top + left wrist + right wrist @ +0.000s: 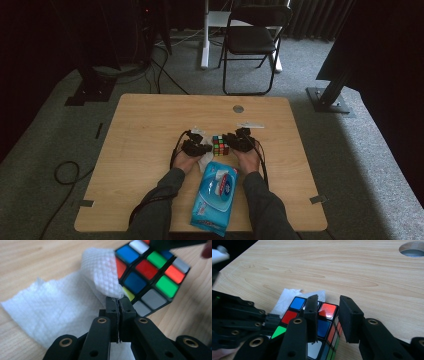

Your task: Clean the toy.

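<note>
Left hand-held gripper [119,302] pinching wet wipe [62,310] against Rubik's cube [147,272] clamped by right hand-held gripper [328,315]: wipe may tear free, cube may twist out.

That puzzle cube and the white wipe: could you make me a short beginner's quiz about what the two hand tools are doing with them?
1. True or false: the left gripper has its jaws pinched shut on the white wipe.
2. What does the right gripper hold? A) the blue wipe pack B) the colour cube C) the wipe
3. Fill in: in the left gripper view, the wipe is pressed against the ____.

Key:
1. True; the pads meet with the wipe's edge caught between them.
2. B; its jaws sit on either side of one cube corner.
3. Cube; a fold of wipe lies against its side.
</note>
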`<state>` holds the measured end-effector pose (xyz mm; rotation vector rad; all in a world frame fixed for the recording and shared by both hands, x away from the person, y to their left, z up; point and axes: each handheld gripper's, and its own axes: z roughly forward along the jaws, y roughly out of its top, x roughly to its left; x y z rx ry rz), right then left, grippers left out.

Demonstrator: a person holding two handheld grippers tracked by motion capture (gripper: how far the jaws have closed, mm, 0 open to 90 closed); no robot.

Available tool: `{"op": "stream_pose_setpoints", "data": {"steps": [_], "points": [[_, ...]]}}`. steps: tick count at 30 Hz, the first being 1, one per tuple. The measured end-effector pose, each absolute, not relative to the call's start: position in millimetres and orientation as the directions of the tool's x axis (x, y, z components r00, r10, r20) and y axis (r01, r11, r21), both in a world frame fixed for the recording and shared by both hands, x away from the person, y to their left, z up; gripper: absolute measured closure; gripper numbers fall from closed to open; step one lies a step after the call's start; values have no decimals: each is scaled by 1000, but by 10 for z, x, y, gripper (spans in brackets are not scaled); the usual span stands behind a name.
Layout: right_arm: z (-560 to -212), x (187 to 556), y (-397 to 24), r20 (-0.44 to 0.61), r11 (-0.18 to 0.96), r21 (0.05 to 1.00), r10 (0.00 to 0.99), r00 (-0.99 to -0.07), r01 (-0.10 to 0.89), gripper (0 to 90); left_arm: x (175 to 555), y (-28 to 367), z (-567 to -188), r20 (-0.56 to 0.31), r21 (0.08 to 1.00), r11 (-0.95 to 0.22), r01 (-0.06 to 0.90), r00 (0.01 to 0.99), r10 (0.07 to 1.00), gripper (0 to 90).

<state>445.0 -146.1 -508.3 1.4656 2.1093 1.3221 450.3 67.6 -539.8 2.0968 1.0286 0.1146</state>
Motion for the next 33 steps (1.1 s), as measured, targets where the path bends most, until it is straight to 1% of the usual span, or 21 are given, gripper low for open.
{"op": "stream_pose_setpoints", "data": {"steps": [2,6,9,15,18,23,31,33], "points": [[-5084,4450,-1461,274,81,785,844,-462,614,693,4505,684,-5407,-254,686,-352,637,663,705,881],[-5083,4449,-1461,276,80,784,844,-461,615,693,4497,675,-5388,-242,685,-361,632,666,706,880],[-5084,4449,-1461,277,78,784,844,-460,616,693,4478,720,-5343,-273,704,-328,630,667,694,879],[-5084,4448,-1460,277,78,784,844,-460,616,693,4405,769,-5164,-288,747,-299,594,694,660,879],[-5084,4449,-1461,276,79,784,844,-460,615,693,4360,772,-5112,-280,757,-308,576,713,643,878],[-5086,4450,-1458,281,74,784,843,-458,617,696,4300,762,-5190,-271,745,-336,576,722,636,878],[-5086,4450,-1457,281,74,784,843,-459,616,698,4333,712,-5343,-260,710,-365,602,706,658,878],[-5086,4449,-1456,280,74,784,844,-458,616,697,4355,687,-5383,-243,696,-384,607,702,670,878]]}}
